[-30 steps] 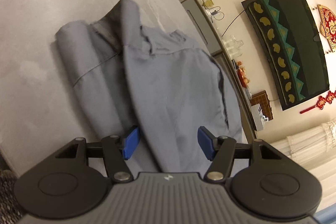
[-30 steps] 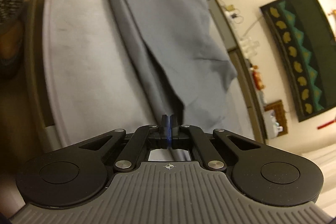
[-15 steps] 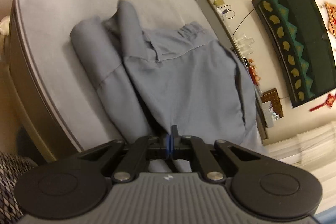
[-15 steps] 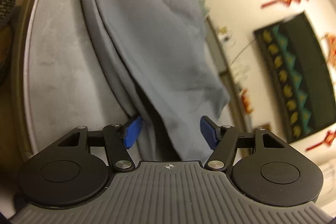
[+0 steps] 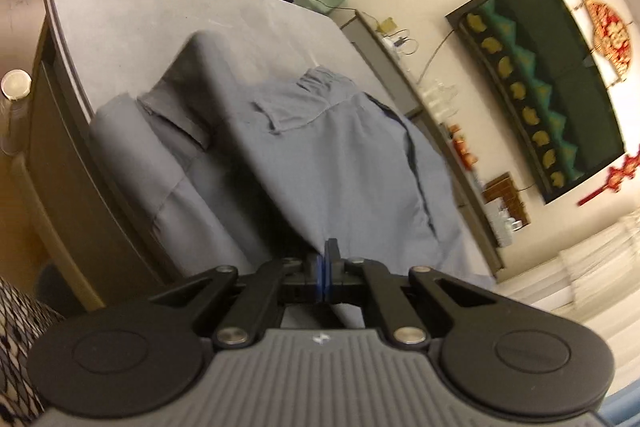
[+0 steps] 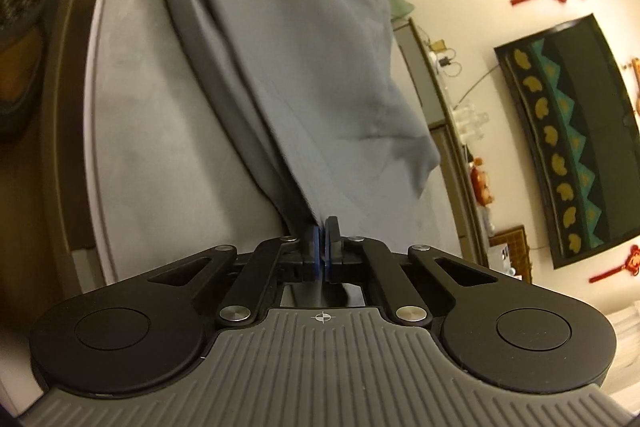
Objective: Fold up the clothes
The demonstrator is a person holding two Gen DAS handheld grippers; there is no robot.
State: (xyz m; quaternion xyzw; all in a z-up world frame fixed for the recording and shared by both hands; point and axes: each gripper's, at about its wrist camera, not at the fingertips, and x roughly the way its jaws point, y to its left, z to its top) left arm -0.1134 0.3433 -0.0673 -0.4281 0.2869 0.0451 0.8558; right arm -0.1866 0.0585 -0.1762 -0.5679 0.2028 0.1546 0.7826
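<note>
Both grippers now pinch the near edge of the grey trousers [image 5: 328, 163] on the desk [image 5: 132, 7]: the right gripper [image 6: 322, 247], jaws apart half a second ago, has clamped shut alongside the left gripper [image 5: 325, 267], readying a fold.

Black hand-held gripper [image 5: 324, 269] with blue pads, silver screws, ribbed grey body

left gripper [image 5: 325, 267]: pads pressed together on hem | grey trousers [image 5: 328, 163]: lifted off grey table [image 5: 132, 11], waistband toward far edge
</note>
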